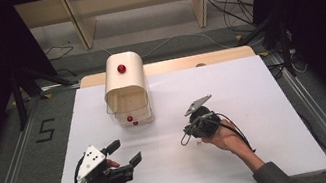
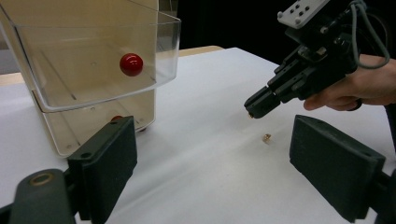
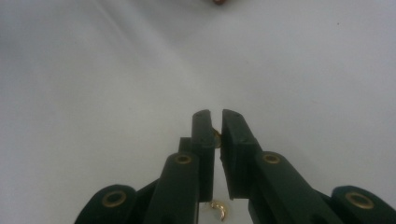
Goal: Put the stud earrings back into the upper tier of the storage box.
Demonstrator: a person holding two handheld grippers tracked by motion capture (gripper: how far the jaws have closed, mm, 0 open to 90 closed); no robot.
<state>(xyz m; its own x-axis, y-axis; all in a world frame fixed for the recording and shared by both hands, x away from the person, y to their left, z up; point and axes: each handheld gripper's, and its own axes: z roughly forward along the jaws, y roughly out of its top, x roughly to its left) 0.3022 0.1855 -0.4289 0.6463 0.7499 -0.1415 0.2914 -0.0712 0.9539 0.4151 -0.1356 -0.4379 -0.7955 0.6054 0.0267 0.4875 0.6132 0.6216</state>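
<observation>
Black jaws of the right gripper stand almost together, pinching a tiny brass-coloured metal piece at their tips. The gripper points down at the white table top, its tips just clear of it. Directly under these tips a second small brass-coloured piece lies loose on the table, touching nothing.

Off to the side, the left gripper hangs low over the table with its jaws spread wide and nothing between them. It faces both the right gripper and the cabinet.

Beyond both grippers stands a cream cabinet with a rounded top. Its clear plastic drawer with a red ball knob is pulled out towards the grippers. I can make out no brass piece in it.

By my reading, the work is gathering the brass pieces into that open drawer. One is gripped but not yet carried across, one waits on the table, and the drawer is to be shut afterwards.
</observation>
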